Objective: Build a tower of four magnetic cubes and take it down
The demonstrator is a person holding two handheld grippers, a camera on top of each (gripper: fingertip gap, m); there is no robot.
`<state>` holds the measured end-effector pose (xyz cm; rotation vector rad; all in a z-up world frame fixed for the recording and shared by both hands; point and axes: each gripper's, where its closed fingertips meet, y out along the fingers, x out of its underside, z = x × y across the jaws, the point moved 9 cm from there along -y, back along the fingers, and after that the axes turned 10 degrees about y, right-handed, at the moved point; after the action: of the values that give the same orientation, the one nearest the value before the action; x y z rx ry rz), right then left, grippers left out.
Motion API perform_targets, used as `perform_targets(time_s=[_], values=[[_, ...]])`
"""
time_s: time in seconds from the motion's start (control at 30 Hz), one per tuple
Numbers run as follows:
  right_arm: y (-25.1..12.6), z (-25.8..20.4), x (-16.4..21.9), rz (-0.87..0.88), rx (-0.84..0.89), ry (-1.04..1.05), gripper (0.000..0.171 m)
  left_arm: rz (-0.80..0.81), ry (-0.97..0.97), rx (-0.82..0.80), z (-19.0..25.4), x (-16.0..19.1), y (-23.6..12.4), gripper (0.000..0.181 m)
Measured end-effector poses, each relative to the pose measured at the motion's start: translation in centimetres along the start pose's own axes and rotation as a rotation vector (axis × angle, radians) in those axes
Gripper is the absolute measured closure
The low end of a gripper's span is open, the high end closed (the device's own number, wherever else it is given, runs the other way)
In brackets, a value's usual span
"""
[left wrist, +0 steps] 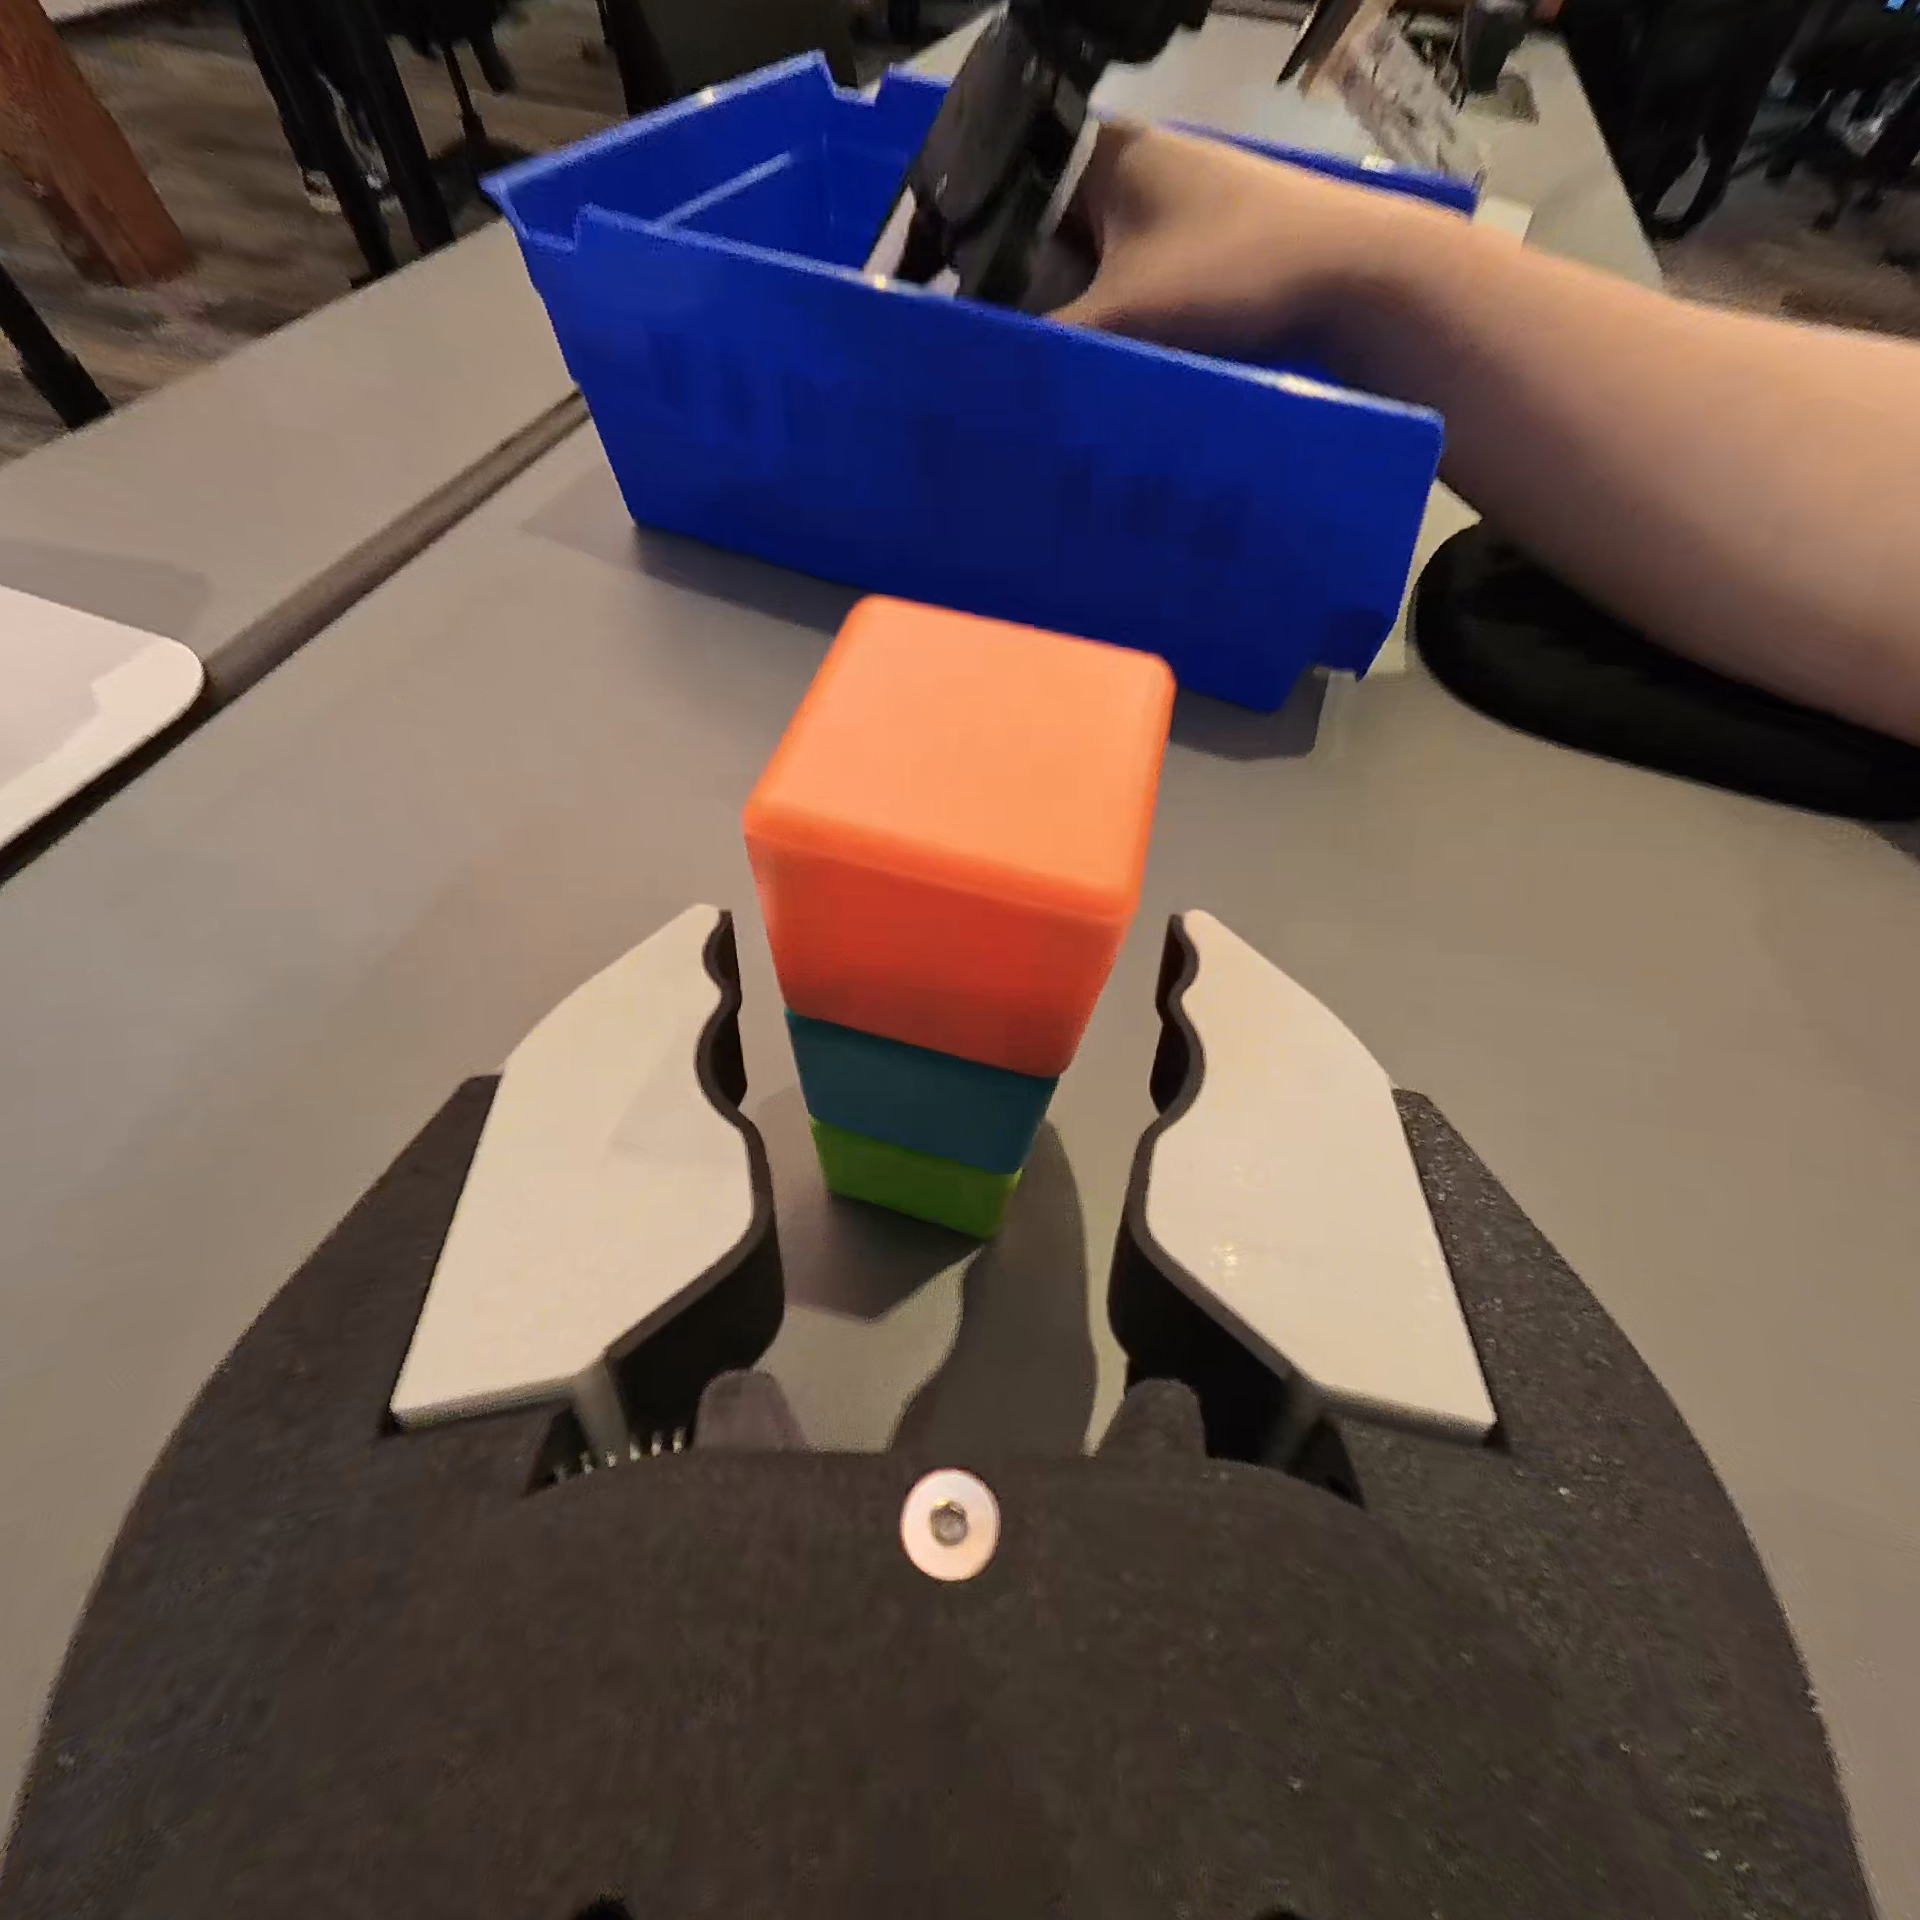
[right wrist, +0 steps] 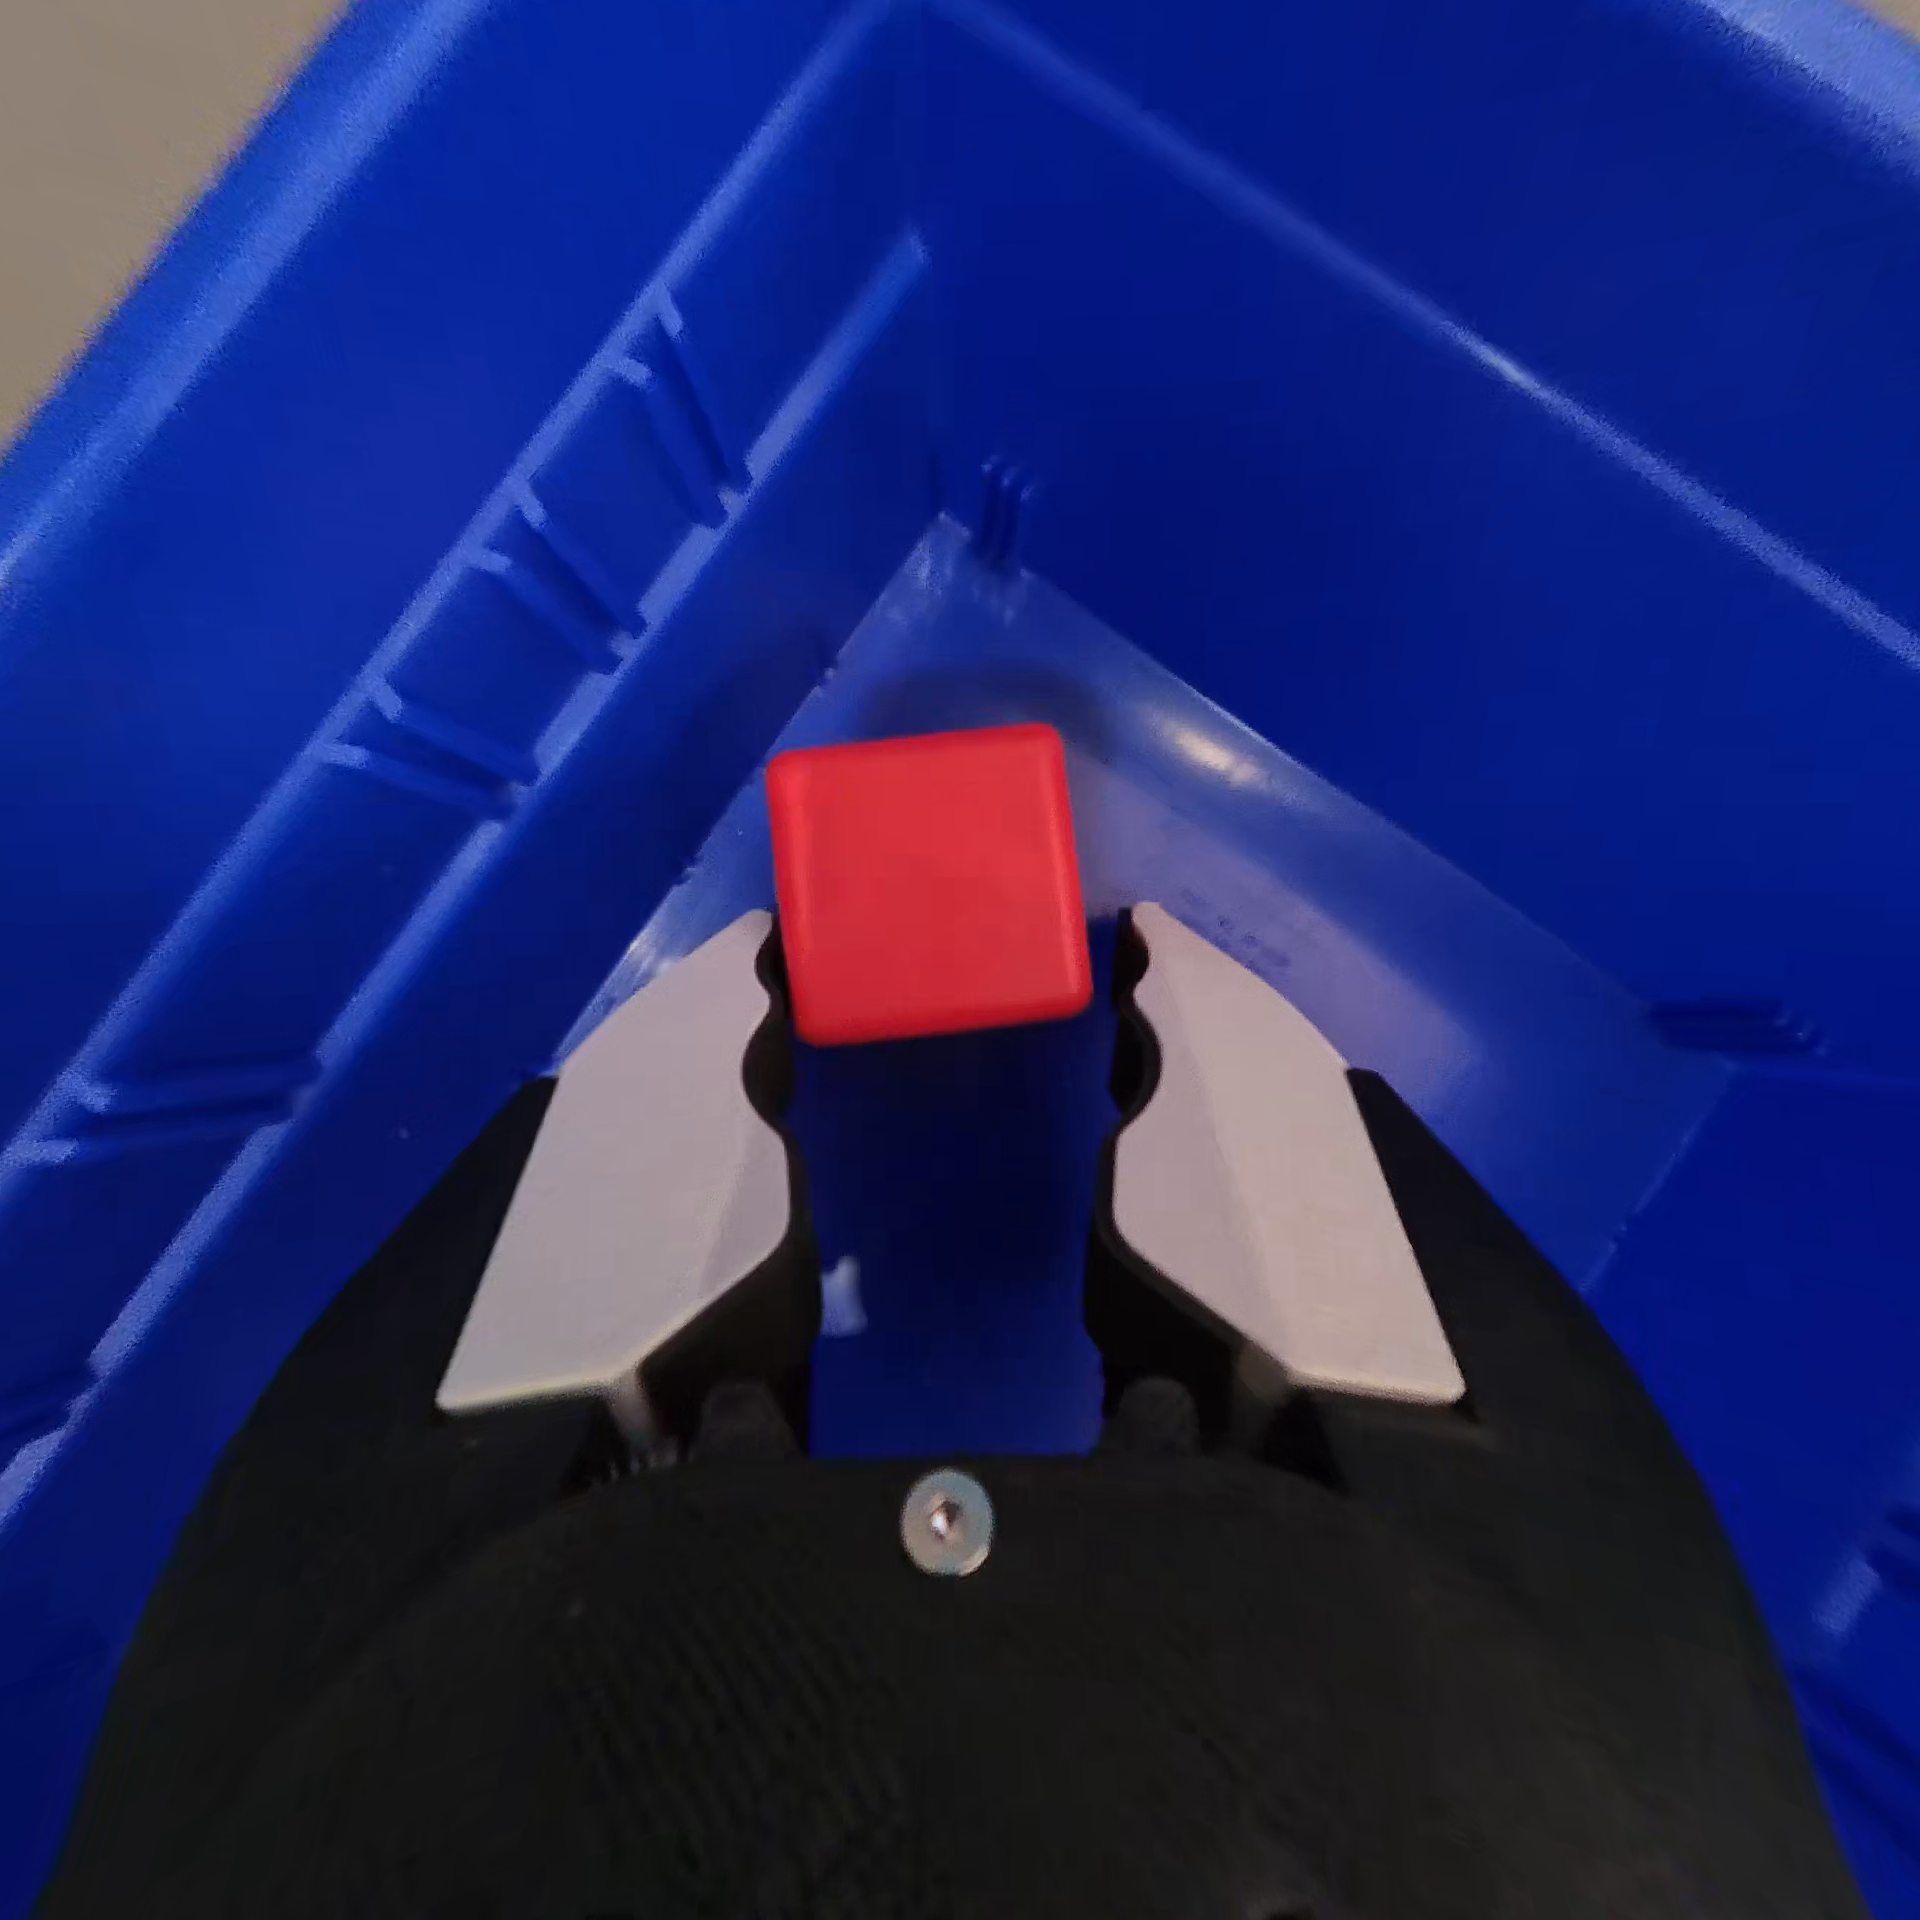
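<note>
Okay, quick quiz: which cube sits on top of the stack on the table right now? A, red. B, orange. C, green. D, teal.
B: the orange cube tops the teal cube and green cube; the red cube lies in the blue bin.

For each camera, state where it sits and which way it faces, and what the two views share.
Left wrist view: on the left gripper, above the grey table, looking along its open fingers at a stack of orange cube, teal cube and green cube; the person's forearm shows.
Right wrist view: on the right gripper, inside the bin, facing down into a corner at a red plastic cube.
Shared: the blue plastic bin.
</note>
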<state>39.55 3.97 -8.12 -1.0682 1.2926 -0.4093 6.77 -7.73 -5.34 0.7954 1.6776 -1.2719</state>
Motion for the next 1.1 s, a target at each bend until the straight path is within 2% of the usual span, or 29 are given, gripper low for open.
perform_targets(time_s=[0.13,0.23,0.3,0.4,0.47,0.5,0.67,0.77,0.83,1.1], values=[[-2.9,0.3,-1.0,0.087,-0.007,0.001,0.110,-0.014,-0.010,-0.002,0.0,0.7,0.5,0.124],[-7.9,-1.3,-3.1,0.287,-0.012,-0.063,0.109,-0.023,-0.025,0.016,-0.1,1.1,0.7,0.126],[-11.1,-4.4,-4.4,0.444,-0.143,-0.145,0.111,-0.020,-0.018,0.019,-0.1,1.2,0.8,0.126],[-13.4,-11.2,-4.9,0.534,-0.534,-0.317,0.109,-0.016,-0.020,0.032,-0.2,1.2,0.8,0.127],[-12.8,-15.5,-4.6,0.483,-0.718,-0.421,0.106,-0.011,-0.019,0.042,-0.3,1.2,0.8,0.127],[-12.0,-17.2,-4.5,0.441,-0.745,-0.467,0.105,-0.008,-0.020,0.044,-0.3,1.3,0.8,0.127],[-7.7,-22.5,-3.5,0.290,-0.716,-0.573,0.103,-0.008,-0.018,0.047,-0.3,1.3,0.7,0.127],[-5.8,-23.6,-2.9,0.223,-0.656,-0.595,0.105,-0.006,-0.017,0.051,-0.3,1.3,0.7,0.127],[-5.1,-23.8,-2.7,0.194,-0.639,-0.604,0.118,-0.007,-0.015,0.050,-0.3,1.3,0.7,0.127],[-5.2,-23.8,-2.8,0.151,-0.662,-0.561,0.119,-0.026,-0.008,0.049,-0.4,1.3,0.6,0.128]])
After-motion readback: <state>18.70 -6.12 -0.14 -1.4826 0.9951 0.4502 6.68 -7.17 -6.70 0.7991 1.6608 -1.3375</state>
